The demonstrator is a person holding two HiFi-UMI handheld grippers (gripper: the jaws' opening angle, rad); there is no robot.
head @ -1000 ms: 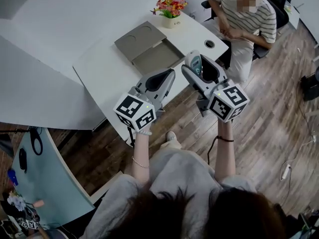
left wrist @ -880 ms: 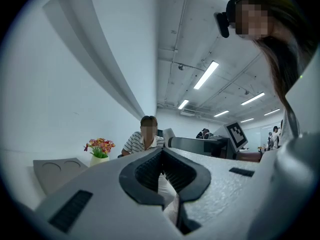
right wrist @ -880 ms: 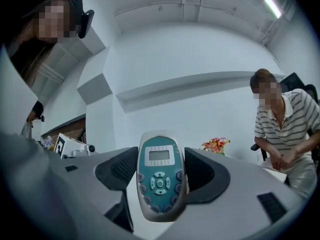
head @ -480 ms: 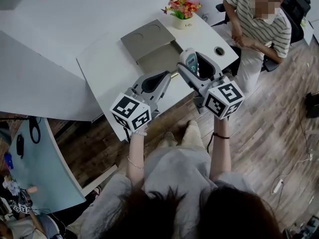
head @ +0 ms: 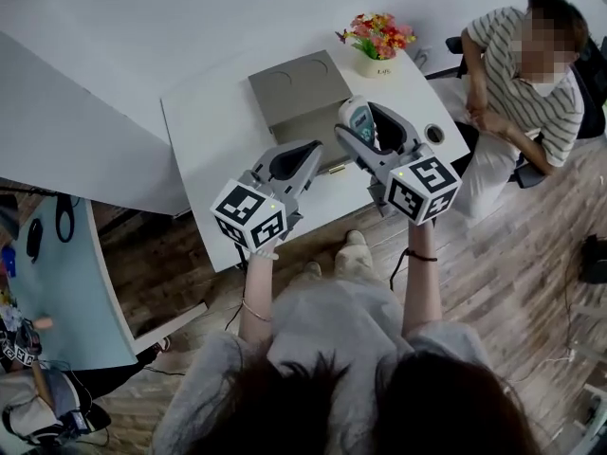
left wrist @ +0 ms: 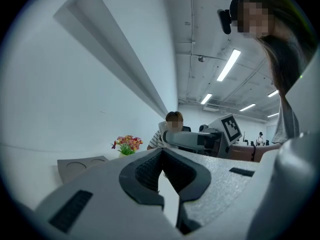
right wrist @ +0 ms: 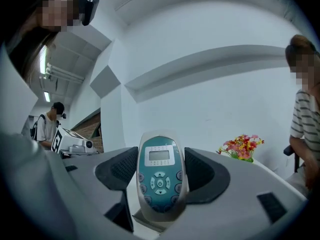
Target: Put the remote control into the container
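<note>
The remote control (right wrist: 159, 177) is teal and silver with a small screen, and it stands upright between the jaws of my right gripper (right wrist: 160, 170), which is shut on it. In the head view the remote control (head: 359, 119) and right gripper (head: 366, 133) hang over the white table (head: 213, 145), beside the grey container (head: 302, 85). The container is a flat box with two round dents in its lid and an open tray part (head: 313, 127) toward me. My left gripper (head: 302, 155) hovers at the table's near edge, shut and empty. The left gripper (left wrist: 163, 173) shows nothing between its pads.
A pot of red and yellow flowers (head: 379, 36) stands at the table's far right corner. A person in a striped shirt (head: 526, 74) sits on a chair just right of the table. A round hole (head: 436, 134) marks the tabletop's right side. Wooden floor lies below me.
Both grippers have come closer to the table and the container. The right gripper still grips the remote, now beside the open tray. The left gripper stays shut.
</note>
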